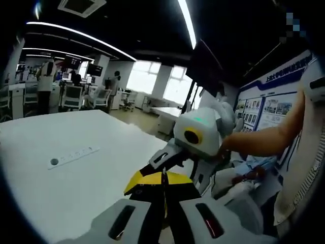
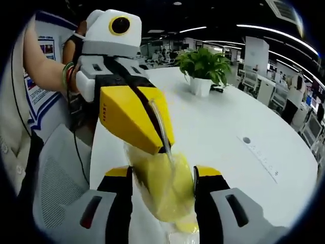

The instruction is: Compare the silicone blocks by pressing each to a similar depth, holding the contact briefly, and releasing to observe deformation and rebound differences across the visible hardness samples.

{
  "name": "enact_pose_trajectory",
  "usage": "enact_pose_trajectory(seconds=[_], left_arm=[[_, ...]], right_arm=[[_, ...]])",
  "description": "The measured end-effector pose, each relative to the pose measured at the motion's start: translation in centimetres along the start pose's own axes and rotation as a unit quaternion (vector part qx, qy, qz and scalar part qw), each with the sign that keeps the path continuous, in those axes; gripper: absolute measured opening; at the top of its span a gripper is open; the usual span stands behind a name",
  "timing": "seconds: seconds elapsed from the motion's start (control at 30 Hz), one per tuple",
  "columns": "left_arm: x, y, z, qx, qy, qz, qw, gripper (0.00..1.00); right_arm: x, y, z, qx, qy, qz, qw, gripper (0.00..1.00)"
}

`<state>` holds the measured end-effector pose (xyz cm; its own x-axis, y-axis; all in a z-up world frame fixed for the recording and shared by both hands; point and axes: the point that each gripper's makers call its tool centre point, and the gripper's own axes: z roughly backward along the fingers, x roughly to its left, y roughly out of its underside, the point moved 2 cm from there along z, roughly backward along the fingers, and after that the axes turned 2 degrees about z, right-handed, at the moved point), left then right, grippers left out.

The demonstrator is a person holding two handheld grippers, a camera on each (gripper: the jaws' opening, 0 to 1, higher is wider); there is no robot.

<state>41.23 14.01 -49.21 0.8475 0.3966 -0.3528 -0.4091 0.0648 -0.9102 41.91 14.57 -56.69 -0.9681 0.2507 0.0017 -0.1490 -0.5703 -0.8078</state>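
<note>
A yellow silicone block (image 2: 165,190) in a clear plastic bag sits between the yellow-tipped jaws of my right gripper (image 2: 163,175), which press on both its sides. My left gripper (image 2: 163,145) comes in from the upper left of the right gripper view, its yellow jaws shut on the bag's thin upper edge. In the left gripper view my left gripper (image 1: 163,176) shows its jaws closed together, and the right gripper's white body (image 1: 197,133) is just beyond them. Both are over the white table (image 2: 223,122).
A potted green plant (image 2: 203,63) stands at the far end of the table. A flat white power strip (image 2: 261,155) (image 1: 73,156) lies on the tabletop. The person's forearm (image 1: 264,138) reaches in from the right. Office desks and chairs (image 1: 71,96) stand beyond the table.
</note>
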Motion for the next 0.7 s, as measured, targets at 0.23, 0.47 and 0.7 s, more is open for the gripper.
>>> enact_pose_trajectory(seconds=[0.23,0.47,0.7], left_arm=[[-0.07,0.12,0.0,0.003,0.004,0.0,1.0,0.0],[-0.31,0.31,0.15,0.008,0.01,-0.004,0.9999,0.0],[-0.6,0.4,0.16,0.011,0.016,-0.009,0.9998,0.0]], right_arm=[[-0.01,0.08,-0.11,0.005,-0.007,0.001,1.0,0.41],[0.26,0.17,-0.12,0.009,-0.017,0.001,0.9998,0.32],[0.5,0.34,0.0,0.03,-0.029,-0.013,0.9991,0.23]])
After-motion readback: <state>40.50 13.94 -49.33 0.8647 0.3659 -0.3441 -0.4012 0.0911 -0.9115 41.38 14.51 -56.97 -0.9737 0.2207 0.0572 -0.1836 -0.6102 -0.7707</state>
